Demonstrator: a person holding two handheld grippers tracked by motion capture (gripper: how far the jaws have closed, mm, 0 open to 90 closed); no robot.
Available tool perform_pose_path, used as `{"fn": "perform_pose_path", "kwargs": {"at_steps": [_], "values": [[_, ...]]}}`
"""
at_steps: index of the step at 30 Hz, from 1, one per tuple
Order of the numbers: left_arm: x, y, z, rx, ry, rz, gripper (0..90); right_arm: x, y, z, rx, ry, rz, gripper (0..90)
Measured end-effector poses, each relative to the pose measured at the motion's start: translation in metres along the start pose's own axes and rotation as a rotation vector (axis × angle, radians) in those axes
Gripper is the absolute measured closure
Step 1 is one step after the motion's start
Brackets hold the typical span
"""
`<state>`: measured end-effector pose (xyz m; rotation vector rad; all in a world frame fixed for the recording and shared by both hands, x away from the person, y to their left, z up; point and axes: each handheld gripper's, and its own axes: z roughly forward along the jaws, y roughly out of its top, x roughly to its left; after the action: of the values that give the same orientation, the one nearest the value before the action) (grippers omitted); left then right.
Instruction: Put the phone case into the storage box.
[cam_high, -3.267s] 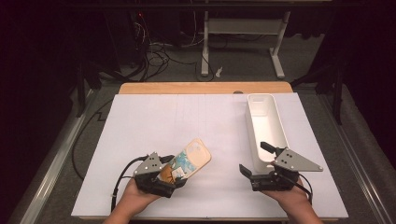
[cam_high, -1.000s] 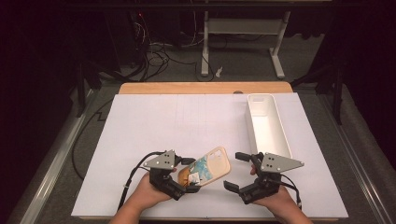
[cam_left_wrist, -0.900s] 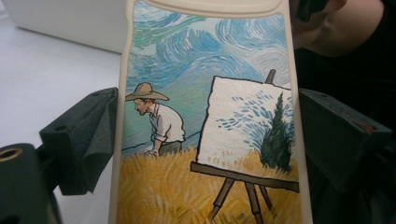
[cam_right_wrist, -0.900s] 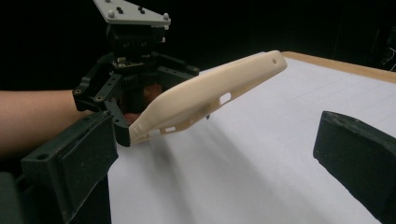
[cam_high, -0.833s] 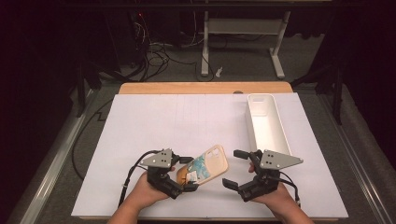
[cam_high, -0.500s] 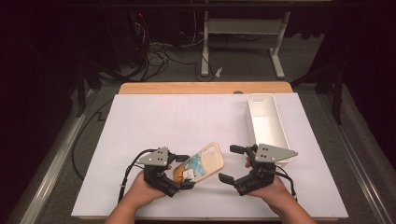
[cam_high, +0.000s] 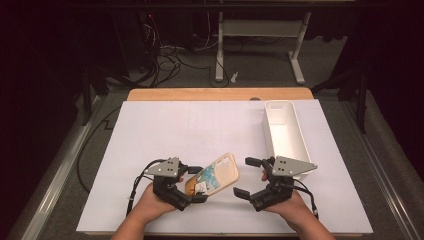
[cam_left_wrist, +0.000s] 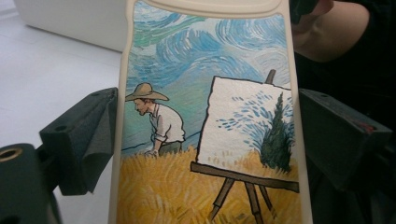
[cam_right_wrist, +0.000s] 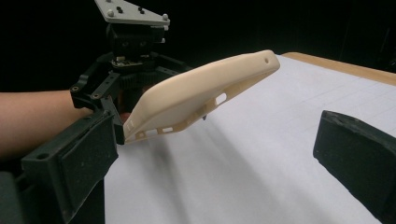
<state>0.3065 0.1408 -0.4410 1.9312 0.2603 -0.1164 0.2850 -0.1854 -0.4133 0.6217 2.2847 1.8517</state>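
Your left gripper (cam_high: 194, 183) is clamped on the phone case (cam_high: 216, 174), holding it tilted above the tabletop (cam_high: 190, 130) near the front edge. Your right gripper (cam_high: 248, 176) is just beside the case, jaws spread wide, not touching. White bin (cam_high: 285, 130) sits right.

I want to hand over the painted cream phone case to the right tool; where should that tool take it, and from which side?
Probably the free upper end of the painted cream phone case, gripped across its two long edges. The left tool holds the lower end, tilting it above the white table sheet. The open right tool can come from the person's right.
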Motion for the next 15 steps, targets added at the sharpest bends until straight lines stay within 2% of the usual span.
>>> {"fn": "perform_pose_path", "kwargs": {"at_steps": [15], "values": [[-0.0025,0.0000,0.0045,-0.005,-0.086,0.007,11.5,0.0057,-0.0024,0.0012,-0.027,0.078,-0.006,0.2]]}}
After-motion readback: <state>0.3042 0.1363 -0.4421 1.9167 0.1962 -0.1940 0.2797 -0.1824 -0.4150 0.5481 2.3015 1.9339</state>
